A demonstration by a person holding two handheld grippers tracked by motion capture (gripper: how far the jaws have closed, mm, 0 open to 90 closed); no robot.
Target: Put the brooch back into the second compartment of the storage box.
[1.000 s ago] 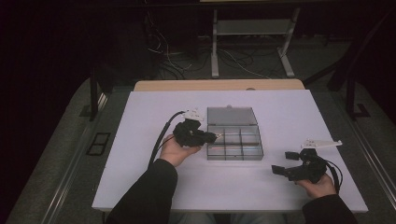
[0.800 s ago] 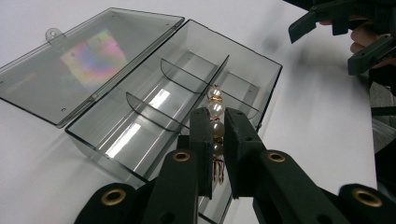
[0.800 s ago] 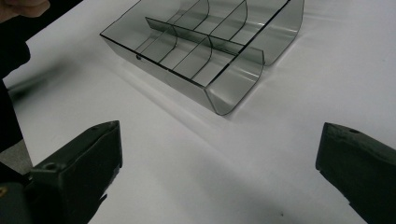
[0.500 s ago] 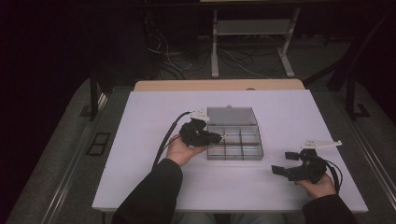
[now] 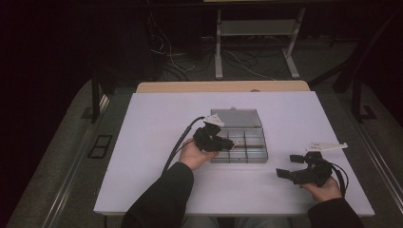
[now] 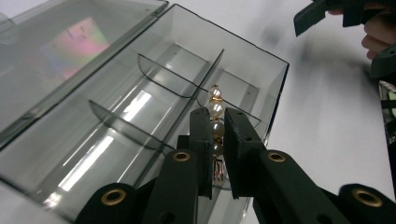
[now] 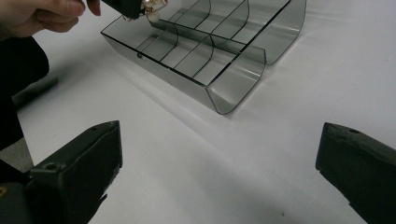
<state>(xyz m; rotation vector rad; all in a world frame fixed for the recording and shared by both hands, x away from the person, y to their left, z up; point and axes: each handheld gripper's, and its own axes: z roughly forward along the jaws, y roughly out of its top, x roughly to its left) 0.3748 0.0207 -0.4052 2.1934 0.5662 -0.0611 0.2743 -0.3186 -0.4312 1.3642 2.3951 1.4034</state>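
White table (image 5: 142,142): smoky clear compartment box (image 5: 247,142) at centre, lid laid open behind it. Your left gripper (image 6: 215,140) hangs over the box's left side, jaws pinched on a string of pearl beads with gold fittings (image 6: 215,109), held above a compartment. Your right gripper (image 5: 291,166) sits well right of the box near the table's front edge, jaws spread wide, nothing between them.

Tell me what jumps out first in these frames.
The left gripper is shut on a string of pearl beads with gold links, held over the smoky clear compartment box at mid-table, whose lid lies open behind it. The right gripper, jaws wide open, sits off to the box's right near the table's near edge, holding nothing.
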